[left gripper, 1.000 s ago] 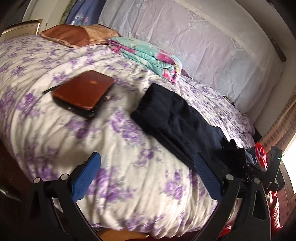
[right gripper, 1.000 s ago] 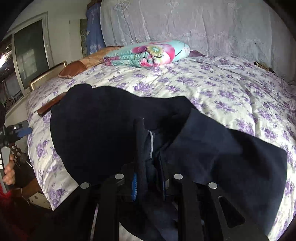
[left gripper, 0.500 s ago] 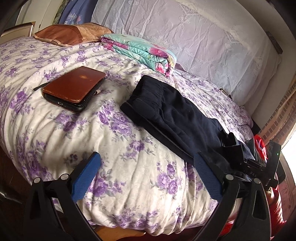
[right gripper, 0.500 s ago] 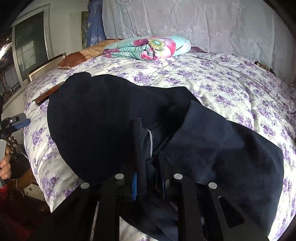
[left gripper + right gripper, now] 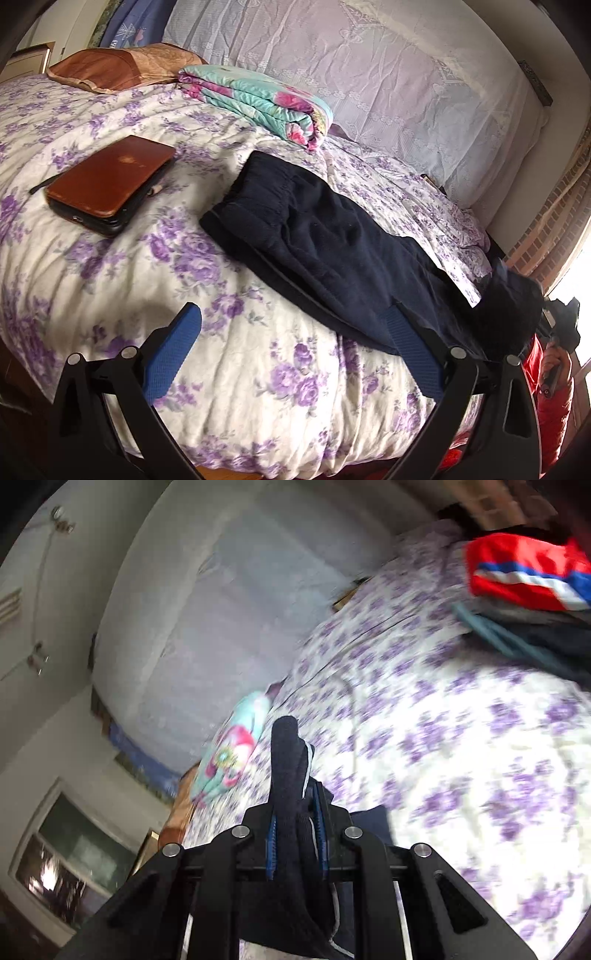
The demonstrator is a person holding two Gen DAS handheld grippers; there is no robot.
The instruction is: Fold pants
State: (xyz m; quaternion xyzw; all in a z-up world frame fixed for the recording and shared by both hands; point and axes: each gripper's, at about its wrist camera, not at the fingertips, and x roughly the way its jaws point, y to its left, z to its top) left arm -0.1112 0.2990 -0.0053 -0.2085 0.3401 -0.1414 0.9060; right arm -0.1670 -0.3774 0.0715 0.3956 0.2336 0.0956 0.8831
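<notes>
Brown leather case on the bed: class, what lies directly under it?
Under the brown leather case lies a black device, only its front and side edges showing. A thin dark strap pokes out at the left. Both rest on the floral bedspread. The device's top is covered.

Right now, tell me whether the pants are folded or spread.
Spread: the pants lie lengthwise on the bed, one end pinched in the right gripper.

Right tool (image 5: 295, 805) rolled, lifting the pants (image 5: 291, 775) hem.

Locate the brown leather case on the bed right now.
In the left wrist view, the brown case lies upper left on the floral bedspread, left of the navy pants.
</notes>
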